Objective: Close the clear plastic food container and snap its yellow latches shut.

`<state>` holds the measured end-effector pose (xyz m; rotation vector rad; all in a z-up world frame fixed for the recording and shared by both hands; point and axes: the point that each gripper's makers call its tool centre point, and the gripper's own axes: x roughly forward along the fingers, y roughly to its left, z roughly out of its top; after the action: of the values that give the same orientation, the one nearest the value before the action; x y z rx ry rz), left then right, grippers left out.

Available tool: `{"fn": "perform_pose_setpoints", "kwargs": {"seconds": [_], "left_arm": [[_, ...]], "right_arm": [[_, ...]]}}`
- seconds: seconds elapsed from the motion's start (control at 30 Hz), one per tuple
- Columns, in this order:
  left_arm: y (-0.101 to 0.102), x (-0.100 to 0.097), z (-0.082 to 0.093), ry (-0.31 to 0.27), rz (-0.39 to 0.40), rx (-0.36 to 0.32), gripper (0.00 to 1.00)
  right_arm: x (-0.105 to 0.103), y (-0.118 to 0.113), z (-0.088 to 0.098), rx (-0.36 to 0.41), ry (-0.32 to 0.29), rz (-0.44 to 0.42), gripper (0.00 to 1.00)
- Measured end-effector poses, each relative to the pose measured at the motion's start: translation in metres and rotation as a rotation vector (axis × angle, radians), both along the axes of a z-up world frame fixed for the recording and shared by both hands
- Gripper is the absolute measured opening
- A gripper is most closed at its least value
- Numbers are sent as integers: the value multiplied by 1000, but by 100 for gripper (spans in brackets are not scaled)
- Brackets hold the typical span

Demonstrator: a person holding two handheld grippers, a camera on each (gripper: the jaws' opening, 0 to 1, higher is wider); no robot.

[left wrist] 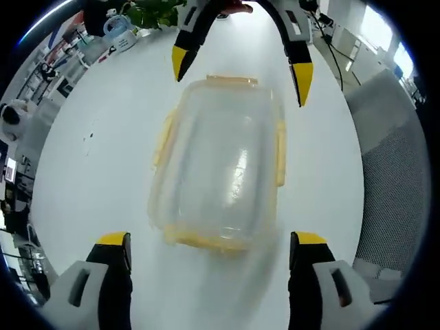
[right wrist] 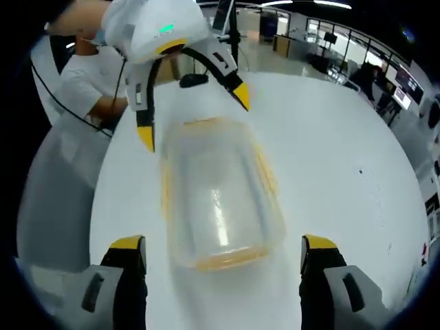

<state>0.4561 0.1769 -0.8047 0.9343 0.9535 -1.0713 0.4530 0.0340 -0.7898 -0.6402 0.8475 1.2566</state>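
A clear plastic food container (left wrist: 218,172) with yellow latches lies on the white table (left wrist: 103,158), its lid on top. In the left gripper view my left gripper (left wrist: 212,242) stands open at the container's near end, and the right gripper (left wrist: 240,69) is open over its far end. In the right gripper view the same container (right wrist: 216,199) looks blurred, my right gripper (right wrist: 223,247) is open at its near end, and the left gripper (right wrist: 192,117) hangs open above the far end. Nothing is gripped.
A potted plant (left wrist: 155,10) and cluttered desks (left wrist: 41,75) lie beyond the table's far left edge. A grey chair (left wrist: 392,179) stands at the right. A person in white (right wrist: 82,89) is beside the table. Office desks (right wrist: 344,55) fill the background.
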Motion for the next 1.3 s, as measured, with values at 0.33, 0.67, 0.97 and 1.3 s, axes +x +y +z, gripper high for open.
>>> {"fn": "perform_pose_setpoints", "kwargs": {"seconds": [0.33,0.67,0.97,1.3], "left_arm": [[9,-3,8,-5,127,-90,94],[22,-6,19,-26,308,-218,88],[37,-15,21,-77,379,-273,97],[44,-19,33,-129,551,-408,96]], "right_arm": [[-1,-4,10,72,-10,-103,93],[-5,-12,18,152,-20,-217,92],[-17,-19,22,218,-53,-308,91],[-24,-35,29,297,-97,-442,91]]}}
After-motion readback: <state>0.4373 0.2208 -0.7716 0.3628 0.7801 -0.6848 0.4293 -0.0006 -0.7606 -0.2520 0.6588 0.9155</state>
